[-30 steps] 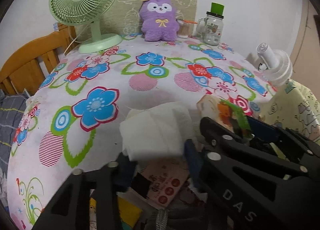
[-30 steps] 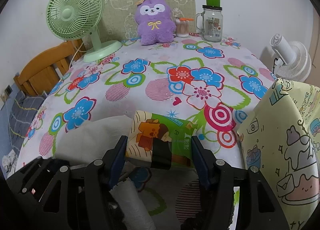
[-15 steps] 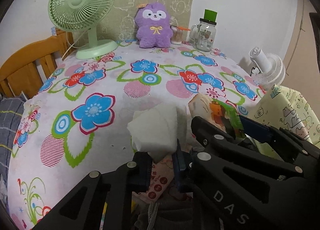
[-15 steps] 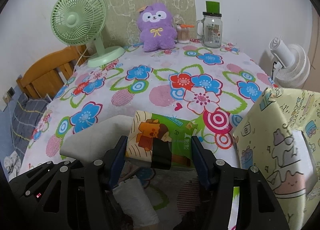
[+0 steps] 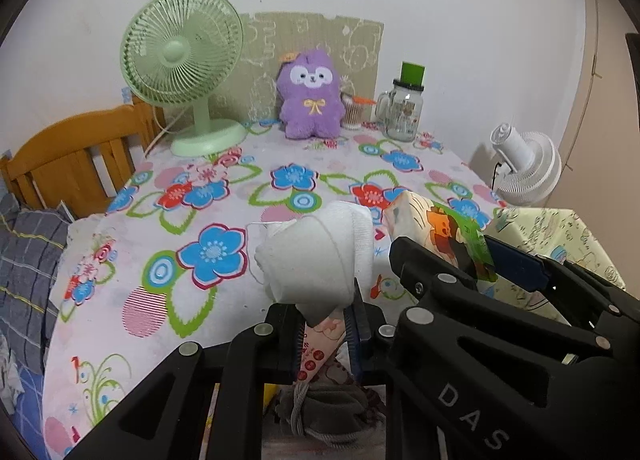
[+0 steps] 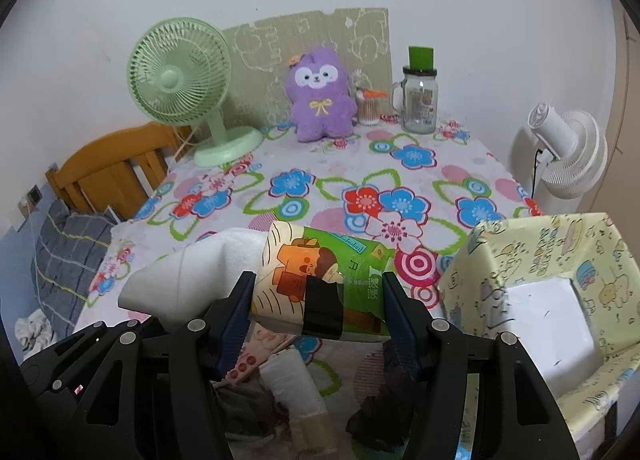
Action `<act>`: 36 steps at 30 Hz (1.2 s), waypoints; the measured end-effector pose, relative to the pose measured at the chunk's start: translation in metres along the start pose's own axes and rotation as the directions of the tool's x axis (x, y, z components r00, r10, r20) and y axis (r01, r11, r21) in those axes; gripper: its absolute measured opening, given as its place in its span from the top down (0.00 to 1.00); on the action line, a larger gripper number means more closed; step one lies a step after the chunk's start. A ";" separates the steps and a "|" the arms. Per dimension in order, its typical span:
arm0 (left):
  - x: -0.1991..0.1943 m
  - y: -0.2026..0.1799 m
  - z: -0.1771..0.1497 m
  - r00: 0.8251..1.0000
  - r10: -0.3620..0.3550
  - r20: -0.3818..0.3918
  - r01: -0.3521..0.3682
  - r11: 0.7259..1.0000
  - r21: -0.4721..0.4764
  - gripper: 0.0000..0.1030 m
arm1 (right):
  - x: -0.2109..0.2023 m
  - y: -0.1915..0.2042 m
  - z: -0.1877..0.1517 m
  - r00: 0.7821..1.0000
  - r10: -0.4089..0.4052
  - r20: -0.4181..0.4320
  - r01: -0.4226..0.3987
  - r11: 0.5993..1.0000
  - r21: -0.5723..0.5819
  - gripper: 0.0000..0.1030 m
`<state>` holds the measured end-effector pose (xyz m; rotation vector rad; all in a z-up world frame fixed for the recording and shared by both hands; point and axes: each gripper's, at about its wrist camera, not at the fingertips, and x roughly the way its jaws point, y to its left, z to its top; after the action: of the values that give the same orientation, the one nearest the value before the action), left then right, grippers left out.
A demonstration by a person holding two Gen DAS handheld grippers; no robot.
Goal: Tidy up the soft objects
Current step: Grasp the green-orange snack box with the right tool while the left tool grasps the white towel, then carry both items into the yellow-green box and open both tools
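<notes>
My left gripper (image 5: 325,310) is shut on a folded white cloth (image 5: 316,256), which hangs lifted above the flowered table. My right gripper (image 6: 320,300) is shut on a soft tissue pack (image 6: 324,280) with a cartoon print and a black tape strip, also held clear of the table. In the left wrist view the tissue pack (image 5: 440,227) and the right gripper's black body sit just right of the cloth. In the right wrist view the white cloth (image 6: 192,276) shows at the left. Below both grippers lie a grey drawstring pouch (image 5: 324,408) and other small soft items.
A yellow-patterned open box (image 6: 532,260) stands at the right. At the table's far edge are a green fan (image 5: 184,71), a purple plush (image 5: 310,97) and a glass jar (image 5: 402,111). A white fan (image 6: 568,151) sits far right, a wooden headboard (image 5: 72,163) left.
The left gripper closed on the white cloth and lifted it. Both grippers rose with their loads, and the table now looks farther below.
</notes>
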<state>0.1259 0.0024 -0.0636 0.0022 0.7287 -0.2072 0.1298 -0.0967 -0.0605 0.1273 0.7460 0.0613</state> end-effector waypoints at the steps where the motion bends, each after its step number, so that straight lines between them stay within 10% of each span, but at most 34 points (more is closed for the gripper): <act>1: -0.004 -0.001 0.000 1.000 0.003 0.007 -0.003 1.000 -0.003 0.85 | -0.004 0.001 0.001 1.000 0.002 0.006 -0.002 1.000 -0.003 0.36; 36: -0.061 -0.102 0.002 0.993 -0.055 0.107 0.050 0.997 0.052 0.84 | -0.100 -0.078 0.003 0.992 -0.042 0.121 0.043 0.999 -0.007 0.37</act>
<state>0.0639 -0.0860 -0.0145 0.0181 0.6157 -0.2735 0.0589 -0.1843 -0.0018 0.1050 0.6274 0.0167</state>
